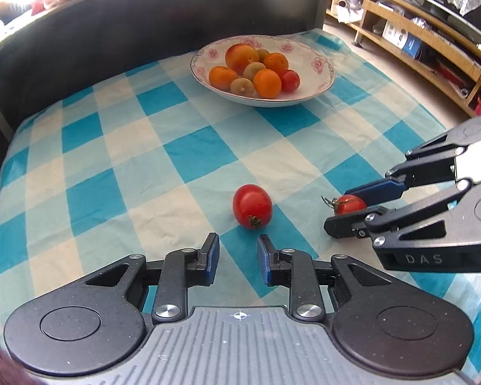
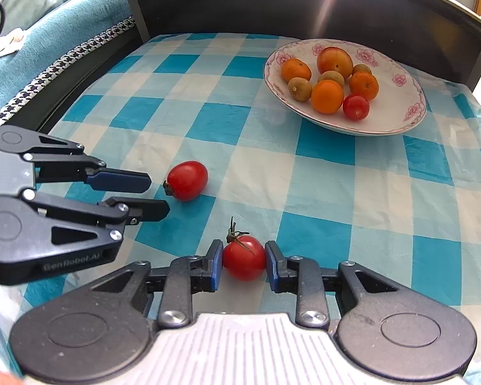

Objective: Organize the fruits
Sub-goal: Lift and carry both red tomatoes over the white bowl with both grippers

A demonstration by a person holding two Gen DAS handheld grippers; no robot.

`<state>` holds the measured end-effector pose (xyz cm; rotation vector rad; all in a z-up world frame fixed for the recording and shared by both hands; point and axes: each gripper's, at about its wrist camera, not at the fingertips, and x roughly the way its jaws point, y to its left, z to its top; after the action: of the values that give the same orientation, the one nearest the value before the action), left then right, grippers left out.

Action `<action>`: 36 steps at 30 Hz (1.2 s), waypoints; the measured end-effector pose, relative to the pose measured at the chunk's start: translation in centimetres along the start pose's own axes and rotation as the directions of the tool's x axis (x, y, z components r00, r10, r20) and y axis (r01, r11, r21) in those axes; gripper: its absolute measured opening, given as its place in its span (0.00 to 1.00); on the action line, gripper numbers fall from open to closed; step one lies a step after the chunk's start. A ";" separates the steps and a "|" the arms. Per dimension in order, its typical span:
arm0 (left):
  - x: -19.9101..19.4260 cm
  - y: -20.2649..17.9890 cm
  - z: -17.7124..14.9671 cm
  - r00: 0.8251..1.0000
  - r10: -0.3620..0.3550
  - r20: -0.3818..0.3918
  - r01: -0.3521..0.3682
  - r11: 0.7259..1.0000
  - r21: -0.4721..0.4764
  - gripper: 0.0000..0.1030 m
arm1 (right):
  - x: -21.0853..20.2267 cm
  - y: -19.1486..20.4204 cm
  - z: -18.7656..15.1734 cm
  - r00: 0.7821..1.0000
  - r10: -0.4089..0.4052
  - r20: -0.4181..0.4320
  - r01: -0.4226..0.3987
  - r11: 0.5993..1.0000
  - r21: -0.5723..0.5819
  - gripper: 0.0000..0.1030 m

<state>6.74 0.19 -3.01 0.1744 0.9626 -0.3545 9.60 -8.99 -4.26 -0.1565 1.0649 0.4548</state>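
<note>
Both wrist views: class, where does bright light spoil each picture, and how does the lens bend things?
Left wrist view: top-left corner washed out white; the tablecloth edges curve. Right wrist view: a glare streak crosses the dark headboard above the bowl; checks bulge outward.

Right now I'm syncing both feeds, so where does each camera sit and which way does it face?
Left wrist: on the left gripper, looking along its open fingers at the loose tomato; the right gripper enters from the right.
Right wrist: on the right gripper, fingers around the stemmed tomato; the left gripper enters from the left.
Shared: both tomatoes, the fruit bowl, the checked cloth.
</note>
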 end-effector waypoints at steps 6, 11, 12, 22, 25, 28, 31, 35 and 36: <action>0.4 0.0 1.3 0.999 -0.040 0.029 0.041 0.998 -0.044 0.39 | -0.2 -0.5 0.1 1.000 0.020 0.001 -0.020 1.000 0.021 0.31; 2.0 -0.6 1.9 0.999 -0.031 0.007 0.032 0.998 -0.062 0.44 | -0.2 -1.0 -0.2 1.000 0.023 0.001 -0.023 0.999 0.029 0.31; 2.1 -0.7 1.9 1.000 -0.024 0.014 0.025 0.997 -0.067 0.43 | -0.3 -1.0 -0.2 1.000 0.022 0.001 -0.022 0.999 0.027 0.31; 1.6 -1.5 2.0 0.999 0.030 -0.012 -0.031 0.999 -0.040 0.37 | -0.3 -0.7 -0.2 1.000 0.003 -0.013 -0.002 1.000 0.010 0.31; 1.3 -1.7 1.7 1.000 0.020 -0.011 -0.020 1.000 -0.020 0.37 | -0.4 -0.6 -0.2 1.000 -0.006 -0.007 0.006 1.000 0.012 0.31; 1.1 -1.5 1.3 1.000 0.010 -0.020 -0.009 1.000 0.012 0.37 | -0.4 -0.7 -0.2 1.000 -0.006 -0.006 0.006 1.000 0.017 0.31; 0.7 -1.0 0.7 1.000 -0.002 -0.027 0.002 1.000 0.019 0.37 | -0.6 -0.7 0.0 1.000 -0.005 0.003 0.005 1.000 0.020 0.31; 0.8 -0.7 0.6 1.000 -0.014 -0.026 0.014 1.000 0.001 0.37 | -1.1 -0.6 0.4 1.000 -0.007 0.023 0.006 1.000 0.028 0.31; 0.8 -0.8 0.7 1.000 -0.012 -0.024 0.012 1.000 0.008 0.37 | -1.2 -0.5 0.5 1.000 -0.009 0.028 0.009 1.000 0.027 0.31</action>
<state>7.37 -0.92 -3.29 0.1806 0.9869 -0.3682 9.78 -9.64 -2.98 -0.1311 1.0414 0.4334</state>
